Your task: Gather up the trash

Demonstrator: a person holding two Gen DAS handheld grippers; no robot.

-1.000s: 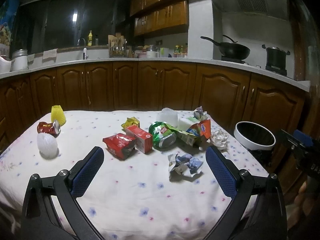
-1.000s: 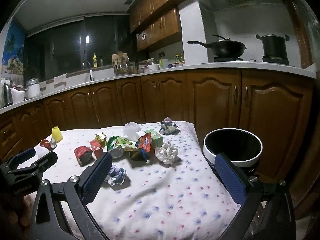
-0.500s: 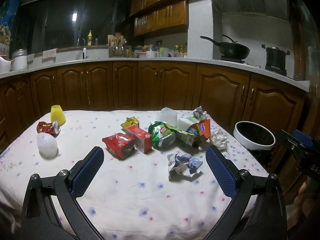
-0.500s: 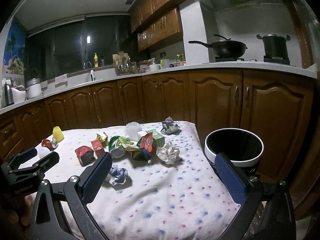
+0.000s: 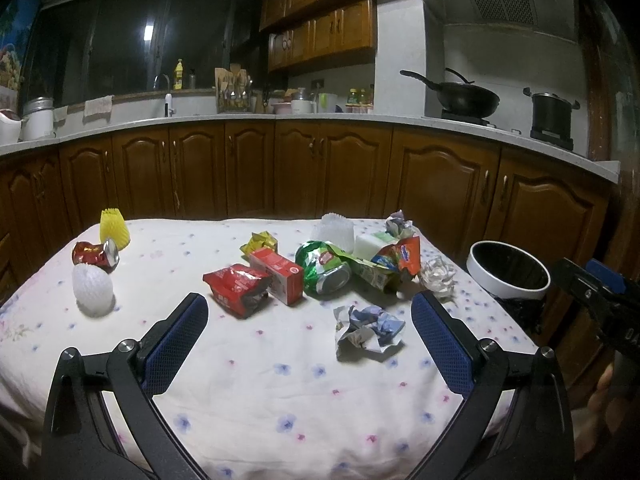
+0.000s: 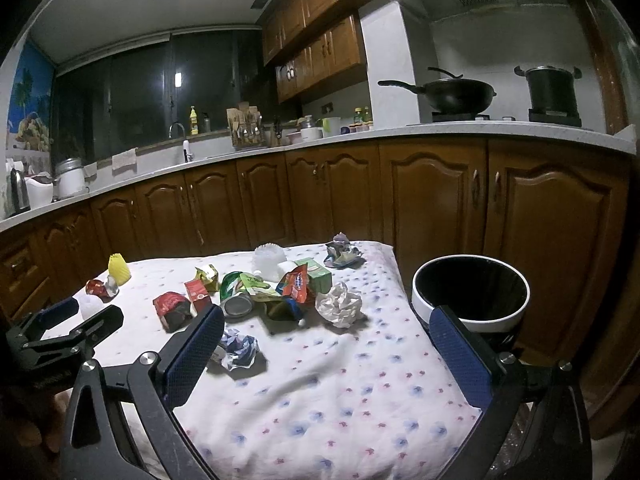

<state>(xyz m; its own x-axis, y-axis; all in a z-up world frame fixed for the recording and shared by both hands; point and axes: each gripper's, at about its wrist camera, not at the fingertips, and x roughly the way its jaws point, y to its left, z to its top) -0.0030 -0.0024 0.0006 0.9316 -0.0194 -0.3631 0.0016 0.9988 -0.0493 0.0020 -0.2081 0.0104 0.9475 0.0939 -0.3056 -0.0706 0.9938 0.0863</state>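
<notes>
Trash lies across a table under a white flowered cloth [image 5: 280,380]. A red snack bag [image 5: 236,288], a red carton [image 5: 278,270], a crushed green can [image 5: 326,268], a crumpled blue-white paper [image 5: 370,326] and a white paper ball [image 5: 438,274] sit mid-table. A red can [image 5: 94,254], white foam net [image 5: 92,290] and yellow foam net [image 5: 113,227] lie at the left. My left gripper [image 5: 308,312] hangs open over the near edge, holding nothing. My right gripper [image 6: 326,328] is open too, its left pad beside the crumpled paper [image 6: 238,348]. The white-rimmed bin [image 6: 470,294] stands off the table's right end.
Dark wooden cabinets [image 5: 332,172] and a countertop run behind the table. A wok [image 5: 464,98] and a pot [image 5: 552,114] sit on the stove at the right. The right gripper shows at the right edge of the left wrist view [image 5: 592,292].
The right wrist view has drifted slightly, with the table items shifting a little right. Left gripper stays put. Both remain open.
</notes>
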